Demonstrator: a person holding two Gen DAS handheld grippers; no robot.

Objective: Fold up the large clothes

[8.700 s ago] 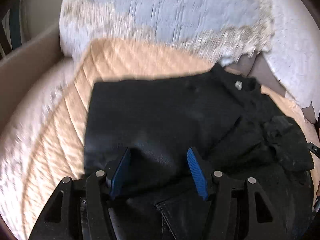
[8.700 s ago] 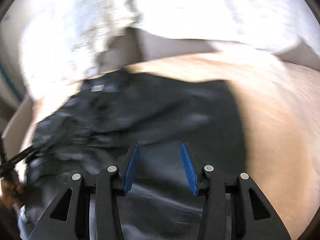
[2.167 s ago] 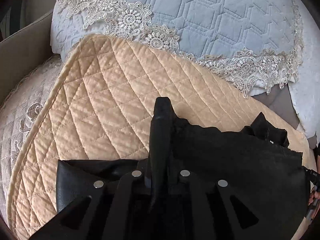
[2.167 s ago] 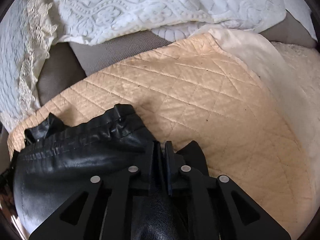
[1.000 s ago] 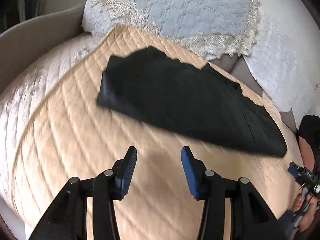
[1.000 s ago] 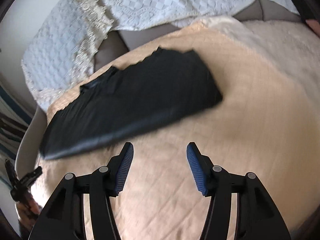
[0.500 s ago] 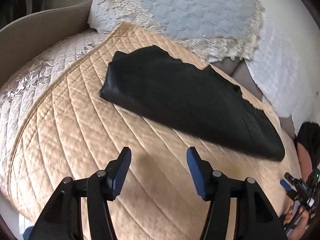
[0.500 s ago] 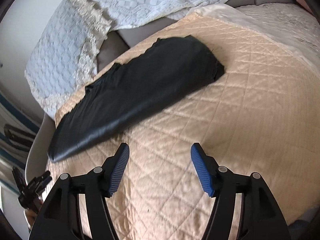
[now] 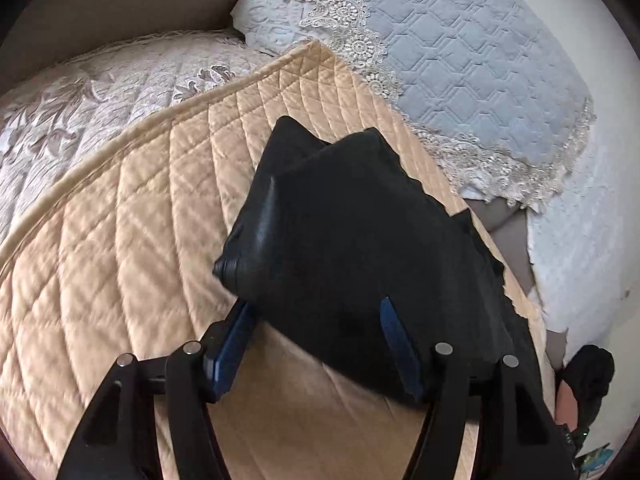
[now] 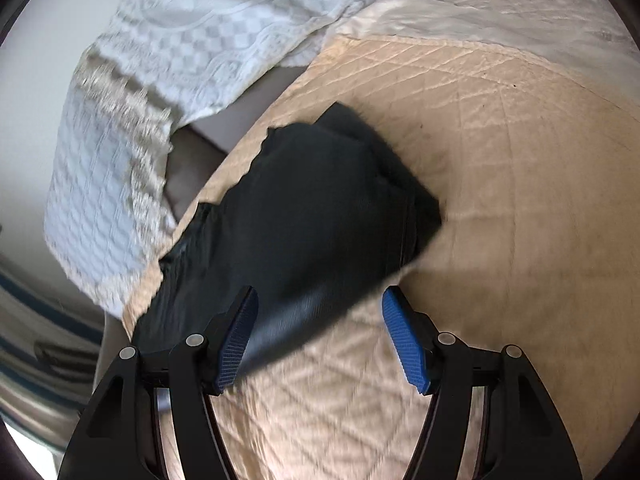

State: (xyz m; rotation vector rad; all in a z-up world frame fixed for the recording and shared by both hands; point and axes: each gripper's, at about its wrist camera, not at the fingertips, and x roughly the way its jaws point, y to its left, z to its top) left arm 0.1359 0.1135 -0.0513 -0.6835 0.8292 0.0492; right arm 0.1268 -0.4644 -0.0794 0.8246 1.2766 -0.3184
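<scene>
A black leather garment [image 9: 352, 240] lies folded into a long strip on the tan quilted cover [image 9: 132, 216]. My left gripper [image 9: 316, 344] is open, its blue pads on either side of the strip's left end, low over the near edge. In the right wrist view the same garment [image 10: 312, 216] stretches back to the left. My right gripper [image 10: 320, 332] is open over the near edge of the strip's right end, and the cover [image 10: 520, 200] lies bare to its right.
A blue-grey quilted pillow with lace trim [image 9: 460, 60] lies behind the garment, and a white patterned cover [image 10: 224, 32] beside it. A floral cream bedspread [image 9: 100, 92] lies to the left. A dark object and a bit of skin [image 9: 588, 380] show at the far right.
Both grippers have come down and forward from above the cover to the two ends of the folded strip. Earlier they let go of it after the fold; both stay open.
</scene>
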